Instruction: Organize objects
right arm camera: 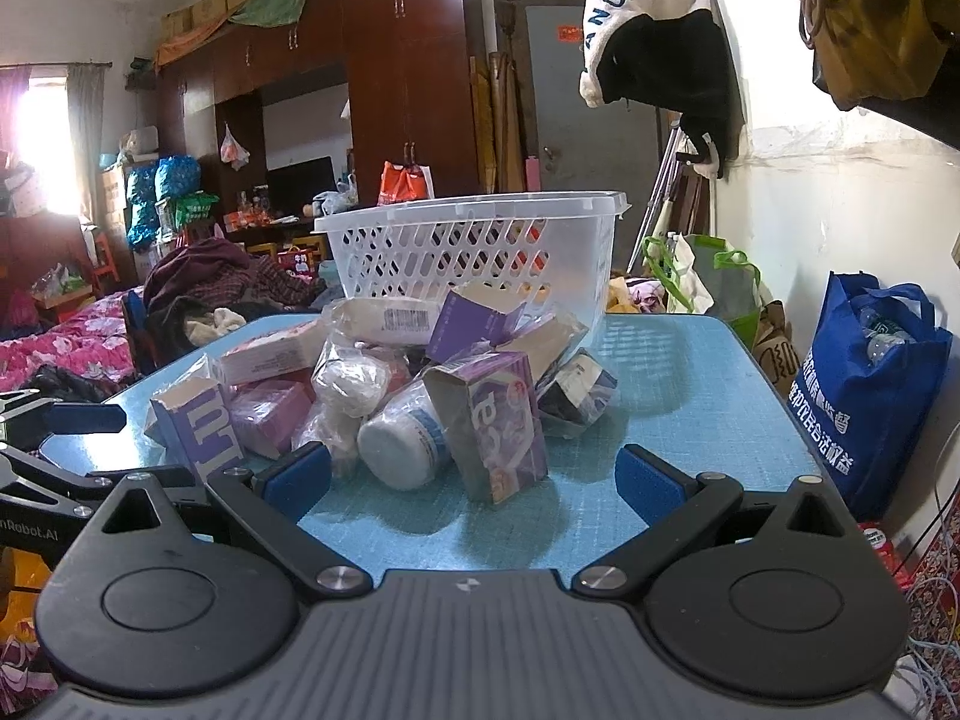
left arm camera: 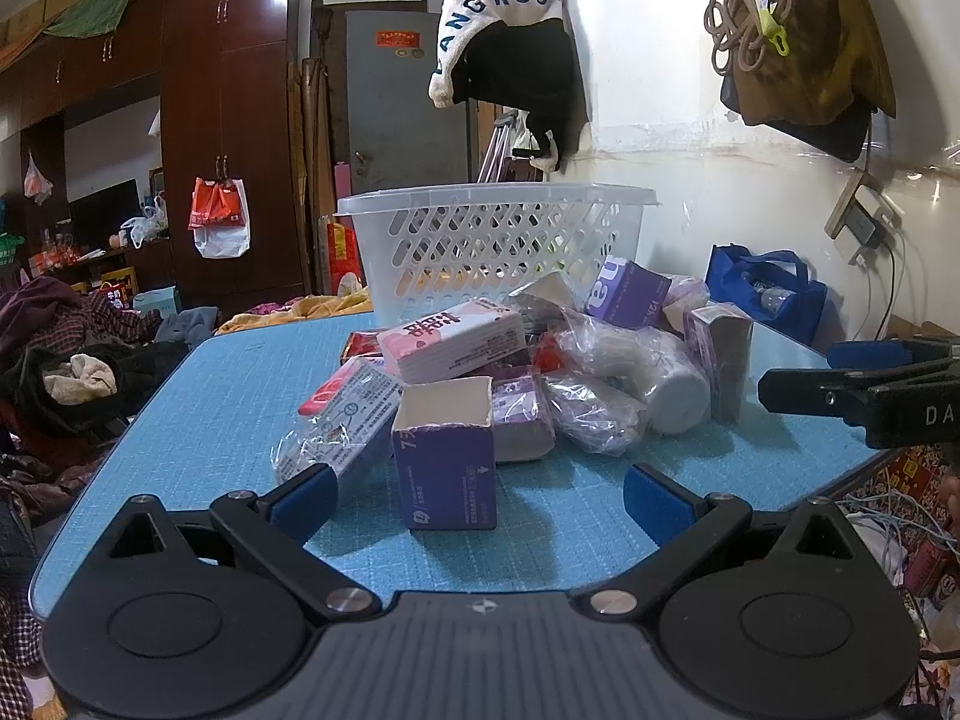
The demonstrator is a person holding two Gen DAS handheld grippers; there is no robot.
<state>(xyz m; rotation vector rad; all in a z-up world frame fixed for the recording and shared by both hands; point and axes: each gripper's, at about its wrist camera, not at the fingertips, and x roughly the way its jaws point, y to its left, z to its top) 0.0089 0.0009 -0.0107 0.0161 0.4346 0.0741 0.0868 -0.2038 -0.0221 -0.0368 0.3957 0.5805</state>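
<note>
A heap of small packages lies on the blue table (left arm camera: 228,396): an open purple box (left arm camera: 445,456), a pink tissue pack (left arm camera: 459,339), a white bottle in clear plastic (left arm camera: 666,387) and more purple boxes. Behind the heap stands a white slotted basket (left arm camera: 492,240). My left gripper (left arm camera: 480,495) is open, its blue pads on either side of the open purple box, apart from it. In the right wrist view my right gripper (right arm camera: 477,480) is open just short of a white bottle (right arm camera: 408,441) and a purple box (right arm camera: 495,429), before the basket (right arm camera: 468,252).
The right gripper's black fingers (left arm camera: 864,387) reach in from the right edge in the left view. A blue tote bag (right arm camera: 870,384) stands by the wall to the right of the table. Clothes are piled on a bed (right arm camera: 72,342) to the left. Hats and bags hang overhead.
</note>
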